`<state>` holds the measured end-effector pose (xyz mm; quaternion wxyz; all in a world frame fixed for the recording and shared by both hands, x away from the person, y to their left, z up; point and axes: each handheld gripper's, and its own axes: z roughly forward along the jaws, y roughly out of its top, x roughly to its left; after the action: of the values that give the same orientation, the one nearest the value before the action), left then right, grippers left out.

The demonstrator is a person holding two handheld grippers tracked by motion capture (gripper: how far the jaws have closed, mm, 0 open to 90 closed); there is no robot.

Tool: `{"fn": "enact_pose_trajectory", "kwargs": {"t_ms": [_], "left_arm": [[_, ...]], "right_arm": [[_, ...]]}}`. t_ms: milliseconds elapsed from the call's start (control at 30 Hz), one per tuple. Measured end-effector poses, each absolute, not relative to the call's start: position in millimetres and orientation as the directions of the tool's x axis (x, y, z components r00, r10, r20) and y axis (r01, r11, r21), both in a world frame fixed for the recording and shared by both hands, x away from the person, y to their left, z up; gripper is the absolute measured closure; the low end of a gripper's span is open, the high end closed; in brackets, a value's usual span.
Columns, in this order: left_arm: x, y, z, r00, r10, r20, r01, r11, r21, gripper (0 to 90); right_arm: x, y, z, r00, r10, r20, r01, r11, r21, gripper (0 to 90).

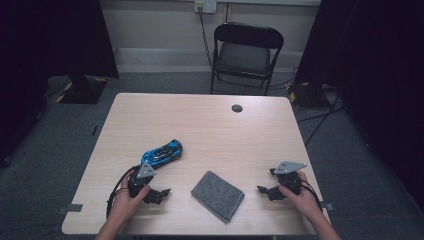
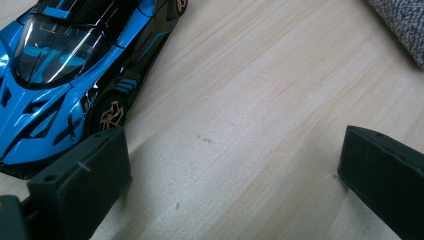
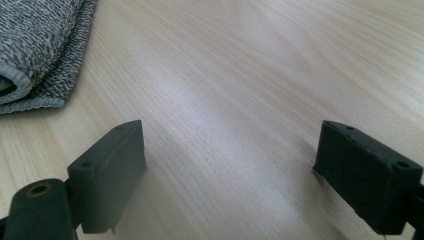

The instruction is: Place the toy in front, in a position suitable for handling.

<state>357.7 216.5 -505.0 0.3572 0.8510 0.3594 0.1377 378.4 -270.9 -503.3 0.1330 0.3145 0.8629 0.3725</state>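
- I am holding the left hand-held gripper (image 1: 159, 192) low at the near edge of the pale wood-grain surface (image 1: 210, 125), jaws standing wide apart with nothing between them, likely parked while I am lining up a reach for the car beside it.
- I am keeping the right hand-held gripper (image 1: 265, 190) at the near right, its blocky matte-black jaws likewise spread over bare wood and gripping nothing, pointing inward toward the cloth.
- Between the two, a folded grey cloth (image 1: 218, 195) is lying flat and slightly askew; its weave is looking coarse and speckled, with a stitched hem and a soft rounded fold, easy to pinch at an edge, I judge.
- Just beyond the left hand-held gripper, the blue toy sports car (image 1: 162, 153) is sitting on its wheels, angled across the surface, apart from the cloth; its glossy blue-and-black shell, low wedge shape and gold-spoked wheels are suggesting hard, slippery plastic or metal.
- Farther back, a black folding chair (image 1: 245, 52) is standing on grey carpet.
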Motion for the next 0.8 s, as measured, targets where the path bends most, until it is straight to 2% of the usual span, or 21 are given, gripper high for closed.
{"fn": "enact_pose_trajectory", "kwargs": {"t_ms": [133, 167, 300, 367, 400, 433, 467, 533, 600, 800], "left_arm": [[358.0, 216.5, -504.5, 0.706, 0.708, -0.025, 0.517, -0.491, 0.702, 0.0], [359.1, 216.0, -500.3, 0.706, 0.707, -0.028, 0.542, -0.515, 0.664, 0.0], [361.2, 214.5, -496.1, 0.694, 0.719, -0.035, 0.570, -0.519, 0.637, 1.9], [362.7, 215.2, -492.7, 0.695, 0.718, -0.037, 0.569, -0.519, 0.638, 9.7], [363.6, 216.0, -491.5, 0.695, 0.717, -0.043, 0.570, -0.514, 0.641, 20.8], [366.4, 217.7, -487.4, 0.685, 0.723, -0.086, 0.599, -0.493, 0.631, 19.5], [366.8, 219.0, -485.4, 0.681, 0.726, -0.093, 0.602, -0.484, 0.635, 15.6], [366.9, 220.8, -479.8, 0.689, 0.719, -0.087, 0.588, -0.485, 0.648, 18.1], [366.7, 221.6, -476.5, 0.699, 0.711, -0.073, 0.573, -0.496, 0.653, 15.5], [374.8, 229.9, -458.0, 0.709, 0.704, -0.050, 0.541, -0.496, 0.679, 15.9]], "right_arm": [[378.4, -270.9, -503.3, -0.766, 0.643, 0.003, 0.444, 0.526, 0.726, 11.8], [378.4, -270.9, -503.3, -0.766, 0.643, 0.003, 0.443, 0.526, 0.726, 11.8], [378.5, -271.0, -503.3, -0.767, 0.642, 0.005, 0.443, 0.525, 0.727, 11.9], [378.9, -271.8, -503.3, -0.770, 0.639, 0.007, 0.442, 0.525, 0.727, 11.9], [379.0, -272.2, -503.3, -0.768, 0.640, 0.006, 0.443, 0.525, 0.727, 11.9], [379.0, -272.3, -503.3, -0.769, 0.639, 0.006, 0.442, 0.526, 0.727, 11.9], [379.0, -272.3, -503.2, -0.769, 0.639, 0.005, 0.442, 0.526, 0.727, 11.9], [379.0, -272.3, -503.2, -0.769, 0.639, 0.005, 0.442, 0.526, 0.727, 11.9], [378.9, -272.3, -503.2, -0.768, 0.640, 0.006, 0.443, 0.525, 0.726, 11.9], [378.0, -273.0, -503.3, -0.764, 0.645, 0.006, 0.446, 0.522, 0.727, 11.9]]}}
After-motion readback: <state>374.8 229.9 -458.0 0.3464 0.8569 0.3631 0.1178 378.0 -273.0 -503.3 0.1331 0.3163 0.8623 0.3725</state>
